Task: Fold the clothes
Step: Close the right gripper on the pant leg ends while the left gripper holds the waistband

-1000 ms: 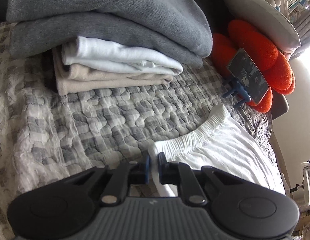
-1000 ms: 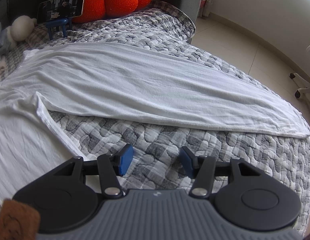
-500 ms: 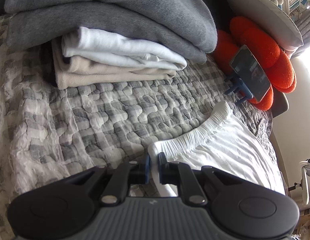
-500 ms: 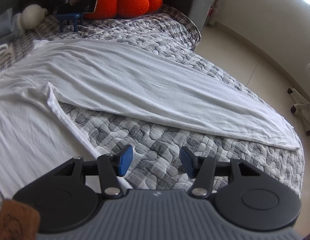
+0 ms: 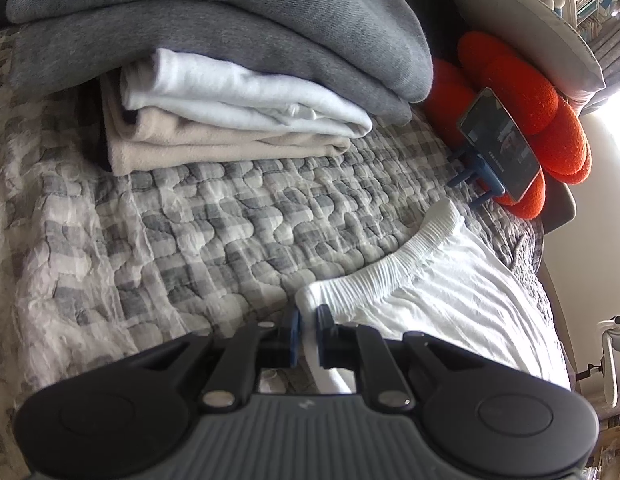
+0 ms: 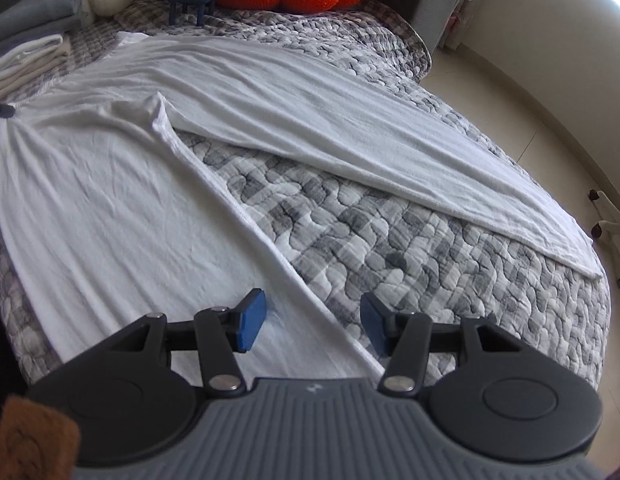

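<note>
The white trousers [image 6: 122, 216] lie spread on the bed's grey checked quilt [image 6: 410, 264], legs splayed apart toward the near side. The left gripper [image 5: 307, 330], angled down, has its fingers pinched narrow on the ribbed waistband [image 5: 394, 264] corner. The right gripper [image 6: 313, 322] tilts down over the left leg's inner hem, fingers wide and empty.
</note>
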A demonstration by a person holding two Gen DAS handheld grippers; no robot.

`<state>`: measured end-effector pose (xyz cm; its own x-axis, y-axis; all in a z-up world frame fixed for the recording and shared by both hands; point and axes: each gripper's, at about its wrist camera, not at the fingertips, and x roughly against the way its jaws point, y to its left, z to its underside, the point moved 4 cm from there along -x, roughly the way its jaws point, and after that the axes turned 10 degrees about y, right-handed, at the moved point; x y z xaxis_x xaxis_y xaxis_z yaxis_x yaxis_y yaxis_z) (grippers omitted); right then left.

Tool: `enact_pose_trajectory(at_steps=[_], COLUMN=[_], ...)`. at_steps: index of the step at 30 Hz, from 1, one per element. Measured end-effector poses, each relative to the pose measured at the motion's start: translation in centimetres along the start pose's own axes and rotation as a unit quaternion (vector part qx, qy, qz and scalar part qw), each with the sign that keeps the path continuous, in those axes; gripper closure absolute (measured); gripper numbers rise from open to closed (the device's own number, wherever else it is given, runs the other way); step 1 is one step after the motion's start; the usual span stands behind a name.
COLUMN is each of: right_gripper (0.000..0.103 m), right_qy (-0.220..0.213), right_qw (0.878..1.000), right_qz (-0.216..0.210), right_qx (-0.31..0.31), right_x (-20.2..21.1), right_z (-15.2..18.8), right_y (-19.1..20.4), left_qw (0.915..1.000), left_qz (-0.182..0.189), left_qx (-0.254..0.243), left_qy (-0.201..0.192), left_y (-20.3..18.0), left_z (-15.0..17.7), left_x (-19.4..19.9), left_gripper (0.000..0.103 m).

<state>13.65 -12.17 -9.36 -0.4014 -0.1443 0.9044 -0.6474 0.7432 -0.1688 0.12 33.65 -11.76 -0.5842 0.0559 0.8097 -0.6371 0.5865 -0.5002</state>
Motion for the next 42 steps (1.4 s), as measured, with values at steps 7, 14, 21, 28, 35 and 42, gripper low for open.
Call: enact_pose_trajectory(at_steps=[7,14,21,28,35,42], right_gripper=[0.047,0.047,0.047,0.047,0.045,0.039], right_qy=[-0.002,-0.041,-0.027,-0.019,-0.022,-0.033], right_qw=[1.000,0.999,0.999,0.998,0.997,0.996], right_qz=[0.008,-0.009,-0.020,-0.045,-0.064,-0.077], right_qx=[-0.019,0.006,0.040,0.026,0.033,0.030], right_x=[0.6,2.8,2.5,2.7,3.8,5.0], right_z=[0.7,1.8,4.5,6.7,10.0,14.2], right_y=[-1.0,-0.1,0.8,0.2,0.1,-0.8], left_qw=[1.0000,1.0000,0.9999,0.9999,0.9999,0.9998], left_qz=[0.000,-0.003,-0.003,-0.008,0.000,-0.004], left_qx=[0.000,-0.004,-0.011,-0.013,-0.011,-0.019], left_qy=[0.001,0.002,0.003,0.000,-0.002,-0.004], left_y=[0.0,-0.1,-0.1,-0.2,0.1,-0.1], left_z=[0.0,-0.1,-0.1,0.0,0.1,0.1], left_x=[0.0,-0.1,-0.2,-0.2,-0.1,-0.1], left_gripper=[0.094,0.094,0.093,0.093,0.093,0.093])
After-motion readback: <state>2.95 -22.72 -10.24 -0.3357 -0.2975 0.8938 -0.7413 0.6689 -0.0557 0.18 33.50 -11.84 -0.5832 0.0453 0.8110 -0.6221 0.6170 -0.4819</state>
